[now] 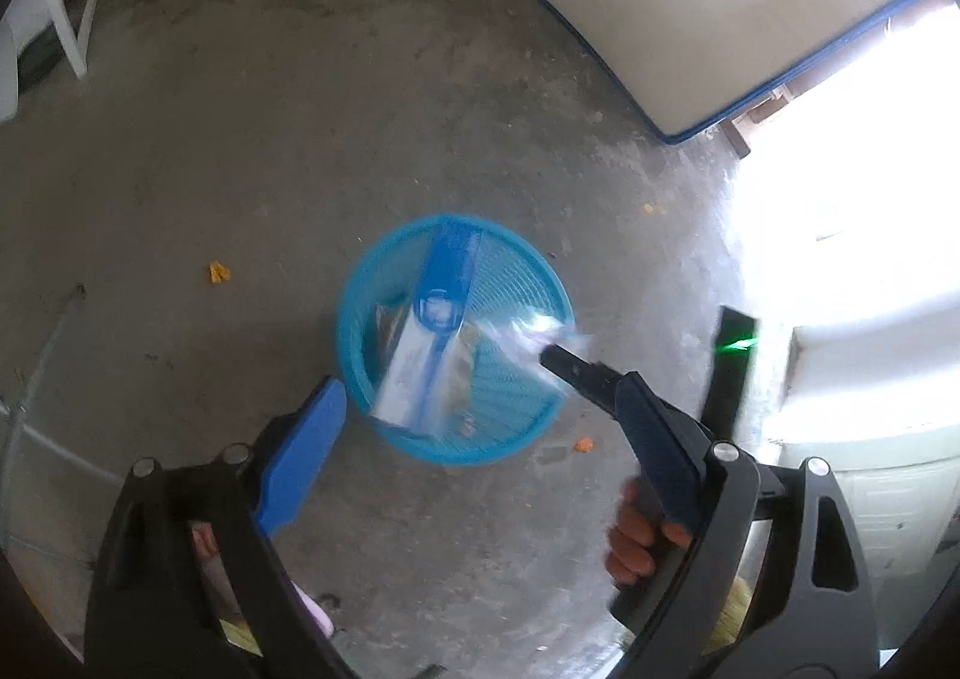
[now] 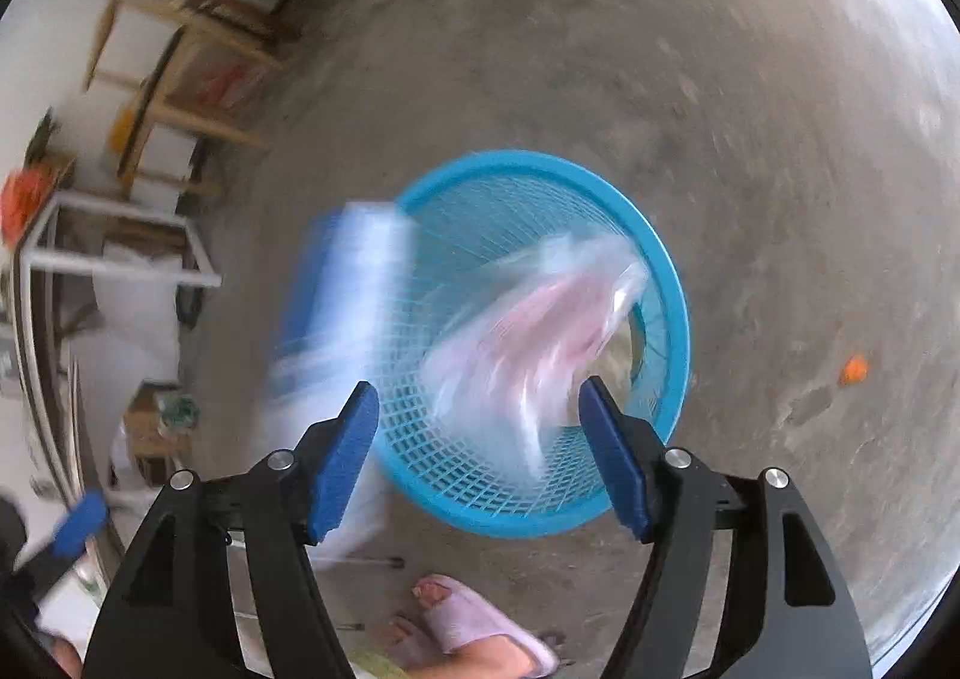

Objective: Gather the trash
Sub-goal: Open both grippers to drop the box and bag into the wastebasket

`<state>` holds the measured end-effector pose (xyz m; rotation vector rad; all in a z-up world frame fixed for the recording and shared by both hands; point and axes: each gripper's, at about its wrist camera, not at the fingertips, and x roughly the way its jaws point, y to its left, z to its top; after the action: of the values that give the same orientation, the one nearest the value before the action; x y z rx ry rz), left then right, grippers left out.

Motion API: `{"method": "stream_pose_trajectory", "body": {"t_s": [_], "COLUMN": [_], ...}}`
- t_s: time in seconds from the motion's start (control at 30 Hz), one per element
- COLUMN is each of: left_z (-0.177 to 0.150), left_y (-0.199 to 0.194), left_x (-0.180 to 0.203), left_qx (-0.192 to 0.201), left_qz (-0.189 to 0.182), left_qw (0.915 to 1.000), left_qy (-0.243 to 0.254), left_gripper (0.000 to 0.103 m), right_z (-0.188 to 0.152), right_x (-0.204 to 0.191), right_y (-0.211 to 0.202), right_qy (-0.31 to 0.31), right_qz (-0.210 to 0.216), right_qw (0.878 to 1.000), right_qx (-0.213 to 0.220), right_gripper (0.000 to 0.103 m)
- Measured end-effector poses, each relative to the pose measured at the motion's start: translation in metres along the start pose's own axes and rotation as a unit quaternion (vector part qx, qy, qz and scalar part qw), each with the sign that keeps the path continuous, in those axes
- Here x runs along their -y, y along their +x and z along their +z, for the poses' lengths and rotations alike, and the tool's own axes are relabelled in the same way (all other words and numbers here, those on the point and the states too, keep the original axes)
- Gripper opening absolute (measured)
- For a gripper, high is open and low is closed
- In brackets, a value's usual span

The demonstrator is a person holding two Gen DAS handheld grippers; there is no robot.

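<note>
A blue mesh basket [image 1: 528, 283] stands on the concrete floor; it also shows in the right wrist view [image 2: 660, 259]. My left gripper [image 1: 474, 397] is open just above its near rim. A blue and white wrapper [image 1: 420, 355] is in the air over the basket, free of both fingers; it shows blurred in the right wrist view [image 2: 354, 283]. My right gripper [image 2: 480, 397] is open above the basket. A clear plastic bag with pink print [image 2: 540, 337] is in the air between its fingers, touching neither. In the left wrist view the clear bag [image 1: 534, 334] hangs off the right gripper's fingertip [image 1: 555, 359].
Small orange scraps lie on the floor [image 1: 219, 272], [image 1: 582, 445], [image 2: 853, 370]. Wooden and white frames stand at the left [image 2: 180, 78]. A white mattress with blue trim [image 1: 690, 18] leans at the back. My slippered foot [image 2: 474, 619] is near the basket.
</note>
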<state>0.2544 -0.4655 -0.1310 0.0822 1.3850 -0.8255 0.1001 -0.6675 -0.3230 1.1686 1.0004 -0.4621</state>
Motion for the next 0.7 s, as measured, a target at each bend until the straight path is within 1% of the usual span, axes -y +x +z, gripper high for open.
{"method": "stream_pose_trajectory", "body": {"t_s": [0.03,0.13,0.23,0.27,0.33,0.43,0.5,0.53,0.57,0.6,0.63,0.7], "left_z": [-0.002,-0.011,-0.02,-0.023,-0.031,-0.049,-0.063,-0.071,-0.082,-0.092,-0.105,-0.123], "left_y": [-0.003,-0.019,-0.035,-0.046,-0.058,-0.092,-0.111,-0.12,-0.131,-0.14,-0.152,-0.168], "left_x": [-0.002,-0.009,-0.013,-0.014,-0.012,-0.013,-0.015,-0.017,-0.018,-0.017,-0.017,-0.02], "left_qx": [0.004,0.021,0.035,0.044,0.057,0.09,0.106,0.11,0.106,0.104,0.112,0.128], "left_qz": [-0.005,0.001,-0.013,-0.024,-0.029,-0.036,-0.03,-0.034,-0.047,-0.05,-0.038,-0.027], "left_qw": [1.0,0.9996,0.9992,0.9986,0.9977,0.9946,0.9932,0.9929,0.9927,0.9924,0.9916,0.9893], "left_qy": [0.005,0.018,0.018,0.018,0.024,0.039,0.037,0.032,0.034,0.041,0.053,0.064], "left_gripper": [0.087,0.087,0.087,0.087,0.087,0.087,0.087,0.087,0.087,0.087,0.087,0.087], "right_z": [0.0,-0.004,-0.01,-0.011,-0.016,-0.028,-0.042,-0.046,-0.054,-0.063,-0.07,-0.088], "right_x": [0.002,0.002,-0.002,-0.003,-0.008,-0.024,-0.036,-0.04,-0.046,-0.052,-0.057,-0.071], "right_y": [0.003,0.005,0.0,-0.003,-0.013,-0.04,-0.066,-0.074,-0.088,-0.1,-0.111,-0.132], "right_qy": [-0.001,-0.015,-0.02,-0.024,-0.038,-0.072,-0.1,-0.107,-0.12,-0.134,-0.147,-0.179], "right_qz": [0.001,-0.004,0.001,0.003,0.007,0.011,0.021,0.025,0.031,0.036,0.038,0.038], "right_qw": [1.0,1.0,1.0,1.0,0.999,0.996,0.993,0.992,0.989,0.987,0.984,0.978], "right_qx": [0.0,0.005,0.012,0.015,0.025,0.046,0.063,0.067,0.075,0.083,0.089,0.101], "right_gripper": [0.068,0.068,0.068,0.068,0.068,0.068,0.069,0.07,0.074,0.077,0.078,0.081]}}
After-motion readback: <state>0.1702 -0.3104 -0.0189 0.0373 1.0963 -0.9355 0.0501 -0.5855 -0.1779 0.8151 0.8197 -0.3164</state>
